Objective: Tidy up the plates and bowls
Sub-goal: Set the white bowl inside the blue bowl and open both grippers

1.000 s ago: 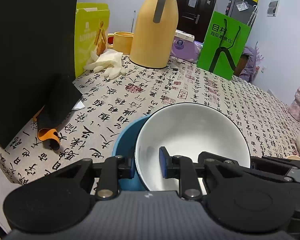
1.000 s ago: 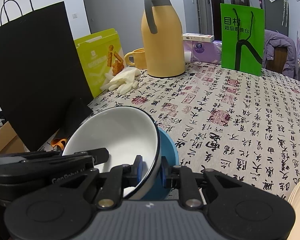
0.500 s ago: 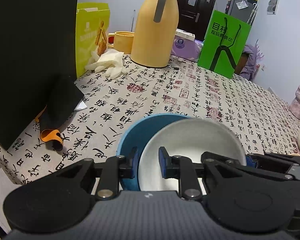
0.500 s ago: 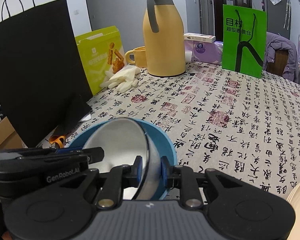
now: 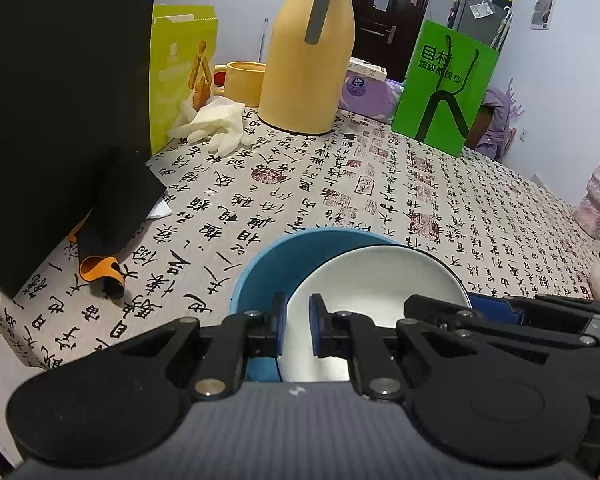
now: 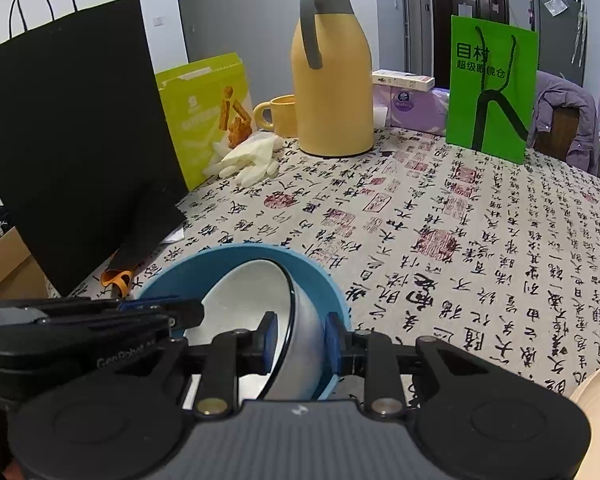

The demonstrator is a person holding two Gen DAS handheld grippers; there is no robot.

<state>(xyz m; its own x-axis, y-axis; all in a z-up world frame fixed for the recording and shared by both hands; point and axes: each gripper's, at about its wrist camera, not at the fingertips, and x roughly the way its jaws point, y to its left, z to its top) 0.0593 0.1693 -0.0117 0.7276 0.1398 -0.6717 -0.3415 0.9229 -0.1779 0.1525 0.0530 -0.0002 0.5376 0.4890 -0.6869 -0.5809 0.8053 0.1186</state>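
Left tool (image 5: 298, 324) closed on the white ceramic bowl's (image 5: 380, 276) rim, right tool (image 6: 298, 340) loosening off its opposite wall, bowl nesting tilted in the blue bowl (image 6: 320, 276) near the worktop's front edge, needing levelling before release.

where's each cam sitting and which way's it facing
Left wrist: on the left gripper, looking forward and down at the white bowl in the blue bowl; the right gripper crosses its right edge.
Right wrist: on the right gripper, same bowls from their right; the left gripper enters lower left.
Shared: both bowls, yellow jug, green bag.
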